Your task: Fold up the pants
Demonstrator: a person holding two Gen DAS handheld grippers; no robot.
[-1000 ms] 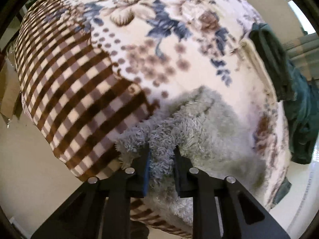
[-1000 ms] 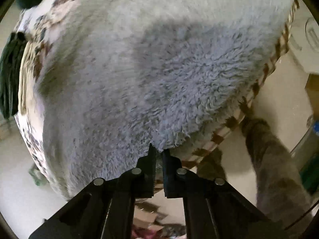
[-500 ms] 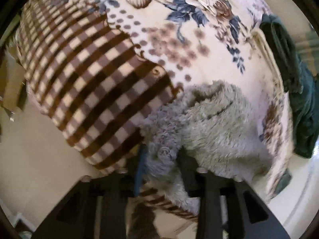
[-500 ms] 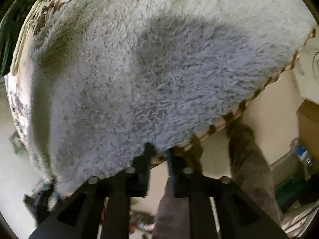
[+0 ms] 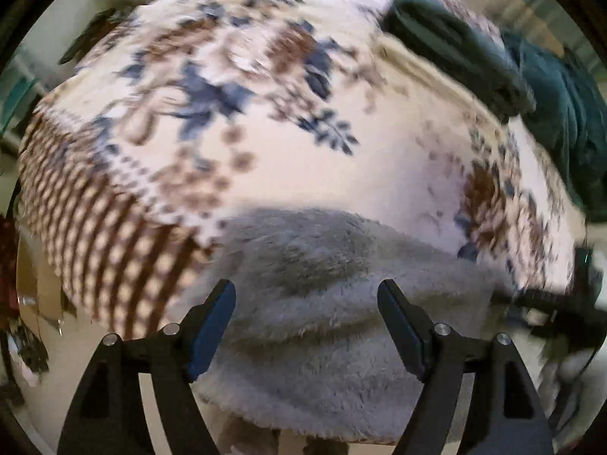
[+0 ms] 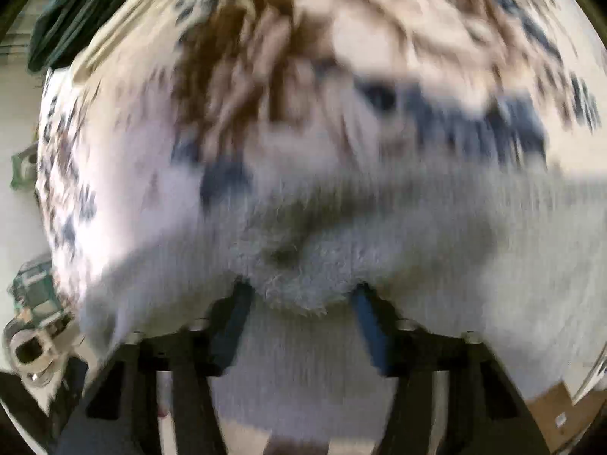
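Seen folded on the floral blanket [image 5: 311,174]: fluffy grey pants [image 5: 322,326], bunched at the blanket's near edge, just right of its brown-checked border [image 5: 110,242], with a rounded fold line across the top and a soft crease lower down. Left bare beyond the pants: a wide stretch of cream blanket, printed with blue and brown flowers. Heaped at the blanket's far right edge, well apart from the pants: dark green clothing [image 5: 538,87]. Glimpsed past the blanket's left and lower edges: pale floor and blurred clutter.

Held wide apart over the pants: the left gripper [image 5: 306,295], blue-padded fingers [image 5: 212,326] spread to either side of the grey pile, nothing between them; contact with the fabric below could not be judged. At the blanket's right edge, a blurred dark shape, probably the other tool.

Caught in heavy motion blur from the right wrist: the same pants [image 6: 436,250] spread along the blanket's [image 6: 114,197] near edge, a fuzzy lobe of fabric hanging down between the spread fingers of the right gripper [image 6: 299,295]. Jaws parted widely, not clamped; fingertips partly hidden behind the fleece, and touching could not be told. Spotted off the blanket's left edge: green clothing [image 6: 72,11] at the far corner and small blurred objects on the floor.
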